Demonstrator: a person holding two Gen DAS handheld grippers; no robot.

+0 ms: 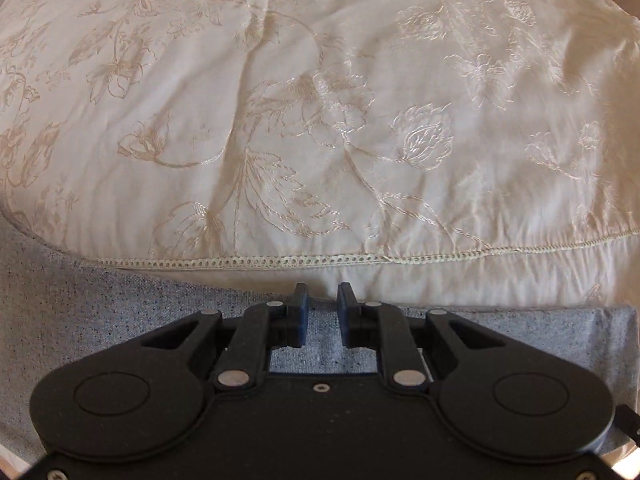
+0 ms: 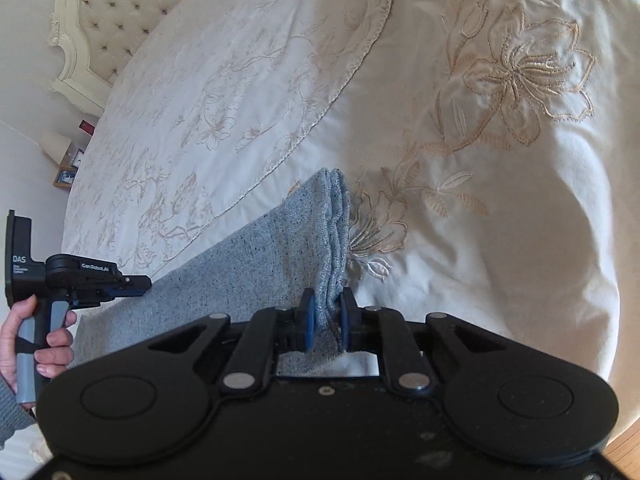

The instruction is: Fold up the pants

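The pants [image 2: 256,256] are grey-blue speckled knit, folded into a long band on a cream embroidered bedspread [image 2: 500,200]. My right gripper [image 2: 327,300] is shut on the stacked layers at the band's end edge. In the left wrist view the pants [image 1: 100,320] lie flat under my left gripper [image 1: 322,294], whose fingers stand a small gap apart over the fabric's far edge with nothing between them. The left gripper also shows in the right wrist view [image 2: 148,280], held by a hand at the far left.
The bedspread [image 1: 320,120] covers the bed, with a lace-trimmed hem [image 1: 280,262] just beyond the pants. A tufted cream headboard [image 2: 112,20], a lamp [image 2: 54,144] and a bedside table [image 2: 66,176] stand at the upper left. Wooden floor [image 2: 624,448] shows at the lower right.
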